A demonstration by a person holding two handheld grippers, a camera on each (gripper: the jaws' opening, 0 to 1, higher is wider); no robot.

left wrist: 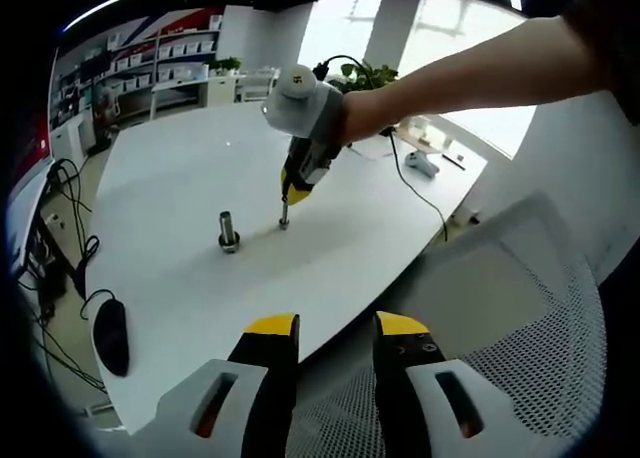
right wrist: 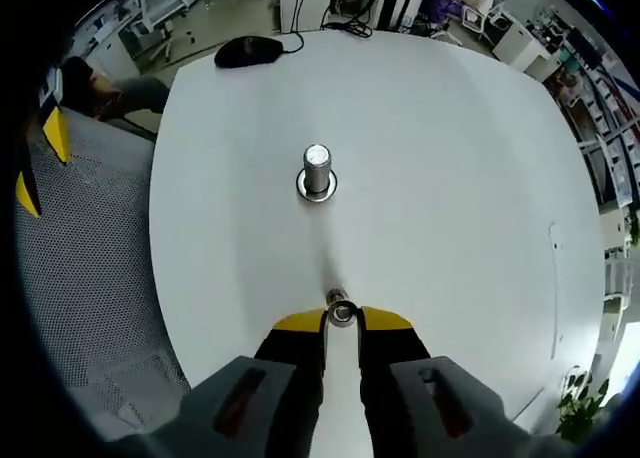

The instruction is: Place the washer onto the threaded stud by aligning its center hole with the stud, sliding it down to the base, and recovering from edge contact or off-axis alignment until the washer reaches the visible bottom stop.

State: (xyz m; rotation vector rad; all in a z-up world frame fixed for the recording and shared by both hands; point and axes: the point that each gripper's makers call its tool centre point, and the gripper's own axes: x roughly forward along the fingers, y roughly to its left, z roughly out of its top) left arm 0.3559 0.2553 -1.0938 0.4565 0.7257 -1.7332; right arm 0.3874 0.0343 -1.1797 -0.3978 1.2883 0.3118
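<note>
Right gripper (right wrist: 341, 318): its yellow-tipped jaws stand nearly together, pinching a small metal washer (right wrist: 341, 311) between the tips; in the left gripper view the same gripper (left wrist: 285, 210) comes in from the right, held in a person's hand (left wrist: 360, 116), pointing steeply down at the table; its tips sit close to the tabletop, though whether they touch it cannot be told
Left gripper (left wrist: 336, 328): jaws parted with a clear gap, nothing between them; it hangs off the near edge of the table, above a mesh chair (left wrist: 540, 328); in the right gripper view its yellow tips (right wrist: 40, 163) peek in at the far left (over the same grey mesh)
Washer: clamped in the right gripper's tips, apart from the stud; in the left gripper view it appears as a small metallic piece (left wrist: 284, 218) at the end of the jaws
Threaded stud (right wrist: 317, 168): upright on a round flat base on the white table (right wrist: 450, 178), ahead of the right gripper's tips; in the left gripper view the stud (left wrist: 228, 230) stands just beside the lowered gripper, to its left
Mouse (right wrist: 248, 49): black, corded, near the table's far edge in the right gripper view; in the left gripper view it (left wrist: 111, 336) lies at the near left edge
Beyond: a black cable (left wrist: 415, 188) trails over the far side of the table; shelving (left wrist: 180, 63) and a potted plant (left wrist: 365, 75) stand behind
</note>
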